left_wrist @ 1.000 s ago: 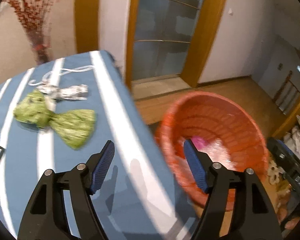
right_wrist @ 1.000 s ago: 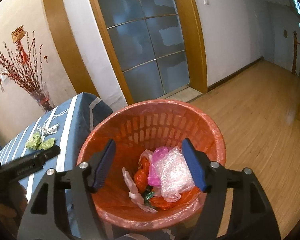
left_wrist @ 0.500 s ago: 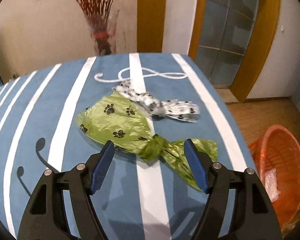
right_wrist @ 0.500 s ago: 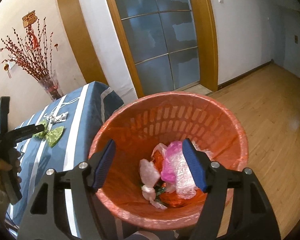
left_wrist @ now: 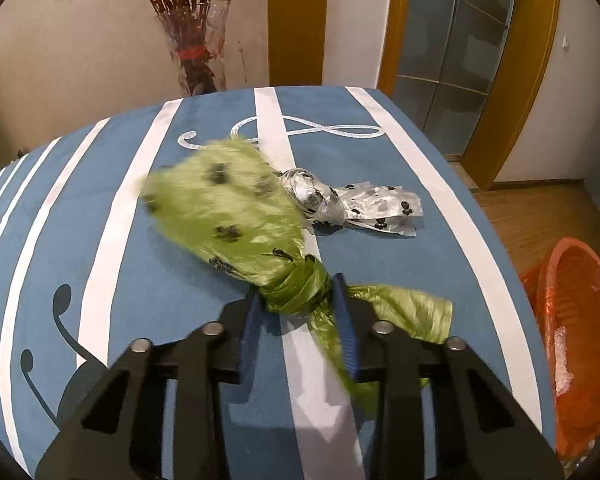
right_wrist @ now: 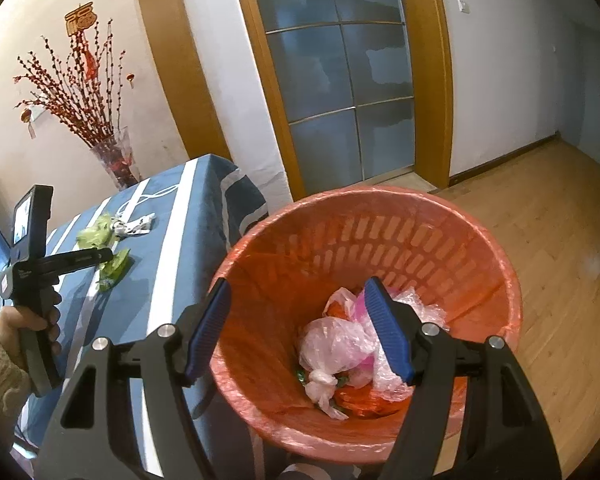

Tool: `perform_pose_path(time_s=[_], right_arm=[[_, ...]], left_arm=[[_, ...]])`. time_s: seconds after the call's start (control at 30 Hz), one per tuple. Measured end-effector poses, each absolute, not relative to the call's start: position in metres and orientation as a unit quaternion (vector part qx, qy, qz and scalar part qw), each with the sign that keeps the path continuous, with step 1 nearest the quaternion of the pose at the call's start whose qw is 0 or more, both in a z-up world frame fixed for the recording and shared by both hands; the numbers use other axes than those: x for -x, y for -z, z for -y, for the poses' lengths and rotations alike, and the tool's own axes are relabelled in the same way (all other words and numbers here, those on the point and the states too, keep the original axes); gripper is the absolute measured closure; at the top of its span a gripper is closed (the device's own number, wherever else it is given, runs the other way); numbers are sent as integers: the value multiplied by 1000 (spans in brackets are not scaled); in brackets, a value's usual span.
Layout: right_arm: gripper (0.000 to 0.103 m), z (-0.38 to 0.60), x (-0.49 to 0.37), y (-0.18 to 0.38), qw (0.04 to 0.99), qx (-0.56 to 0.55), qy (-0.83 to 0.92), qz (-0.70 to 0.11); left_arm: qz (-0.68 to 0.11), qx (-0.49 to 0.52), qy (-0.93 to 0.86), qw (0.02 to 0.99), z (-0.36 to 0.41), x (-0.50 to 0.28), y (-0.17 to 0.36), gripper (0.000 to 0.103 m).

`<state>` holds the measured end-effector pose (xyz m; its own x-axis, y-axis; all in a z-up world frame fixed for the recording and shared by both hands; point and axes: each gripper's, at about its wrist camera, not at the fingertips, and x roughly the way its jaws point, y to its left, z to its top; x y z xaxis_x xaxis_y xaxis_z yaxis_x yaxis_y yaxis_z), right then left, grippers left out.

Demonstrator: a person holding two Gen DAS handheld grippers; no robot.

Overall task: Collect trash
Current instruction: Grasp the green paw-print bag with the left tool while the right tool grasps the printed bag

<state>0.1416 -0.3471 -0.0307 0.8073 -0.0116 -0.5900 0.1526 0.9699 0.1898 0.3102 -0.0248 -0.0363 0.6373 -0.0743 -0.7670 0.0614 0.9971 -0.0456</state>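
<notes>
A knotted green bag with black paw prints [left_wrist: 236, 216] lies on the blue striped tablecloth [left_wrist: 100, 280]. My left gripper [left_wrist: 298, 298] is shut on the green bag's knot. A knotted silver paw-print bag [left_wrist: 356, 208] lies just beyond it. In the right wrist view the left gripper [right_wrist: 100, 256] shows over the green bag [right_wrist: 96, 236]. My right gripper [right_wrist: 296, 304] is open and empty above the orange basket [right_wrist: 380, 216], which holds pink and clear plastic bags [right_wrist: 340, 344].
The orange basket [left_wrist: 572, 320] stands on the wooden floor [right_wrist: 540, 220] off the table's right edge. A glass vase with red branches [left_wrist: 196, 56] stands behind the table. Glass doors [right_wrist: 340, 80] are behind the basket.
My left gripper swung from the basket to the table, went down to the green bag and closed on its knot; the bag now blurs. My right gripper stayed open over the basket.
</notes>
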Motion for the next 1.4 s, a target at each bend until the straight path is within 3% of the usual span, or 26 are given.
perform_pose_path(time_s=[0.63, 0.93, 1.17, 1.3, 1.4], right_arm=[[36, 201, -240, -5, 931, -71, -121, -337], [62, 123, -326, 22, 913, -33, -157, -374], [70, 95, -363, 48, 907, 5, -141, -398], [87, 96, -375, 54, 899, 4, -137, -417], [91, 97, -378, 58, 894, 1, -141, -426]], left_arm=[[-366, 63, -29, 928, -117, -263, 6, 78], [-348, 76, -46, 933, -161, -264, -4, 78], [-350, 79, -39, 933, -171, -269, 0, 79], [-354, 77, -35, 931, -170, -272, 5, 78], [-356, 78, -32, 931, -167, -271, 6, 79]])
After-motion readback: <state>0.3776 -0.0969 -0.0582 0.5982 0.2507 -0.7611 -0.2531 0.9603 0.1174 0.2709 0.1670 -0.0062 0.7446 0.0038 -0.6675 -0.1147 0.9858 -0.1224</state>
